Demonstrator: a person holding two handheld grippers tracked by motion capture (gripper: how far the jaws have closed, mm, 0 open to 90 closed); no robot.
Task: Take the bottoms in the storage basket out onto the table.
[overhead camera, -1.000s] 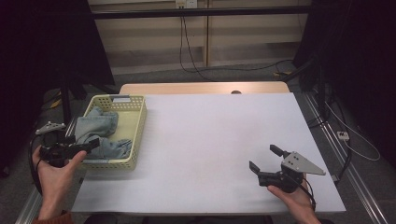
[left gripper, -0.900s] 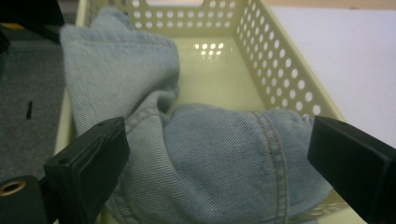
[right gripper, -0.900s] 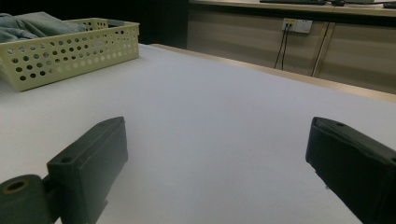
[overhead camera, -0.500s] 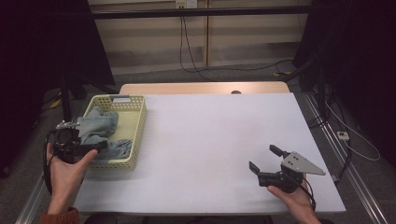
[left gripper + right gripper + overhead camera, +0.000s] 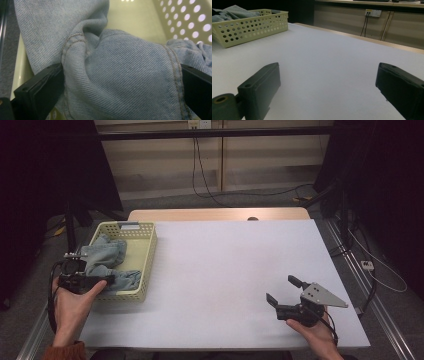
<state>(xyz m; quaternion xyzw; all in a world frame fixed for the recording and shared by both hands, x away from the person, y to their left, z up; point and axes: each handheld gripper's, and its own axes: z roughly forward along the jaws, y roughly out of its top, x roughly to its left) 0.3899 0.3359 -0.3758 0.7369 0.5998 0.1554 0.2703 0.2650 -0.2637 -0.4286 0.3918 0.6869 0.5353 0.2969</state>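
A crumpled pair of light blue jeans (image 5: 107, 255) lies in a pale yellow perforated basket (image 5: 150, 250) at the table's left. My left gripper (image 5: 96, 283) reaches over the basket's near left side. In the left gripper view its jaws stand wide apart, with a bulging fold of the jeans (image 5: 120, 62) between them and the basket wall (image 5: 190, 20) behind. My left gripper (image 5: 121, 82) is open around that fold. My right gripper (image 5: 281, 289) rests low at the table's near right, open (image 5: 328, 82) with nothing between its jaws.
The white table top (image 5: 225, 265) stretches between the basket and my right gripper. In the right gripper view the basket (image 5: 249, 26) with the jeans (image 5: 229, 11) stands far off at the left. Cables and a wall socket (image 5: 373, 12) lie beyond the table's far edge.
My left hand and gripper have edged a little to the right, into the basket's near corner over the jeans. The right gripper has stayed put.
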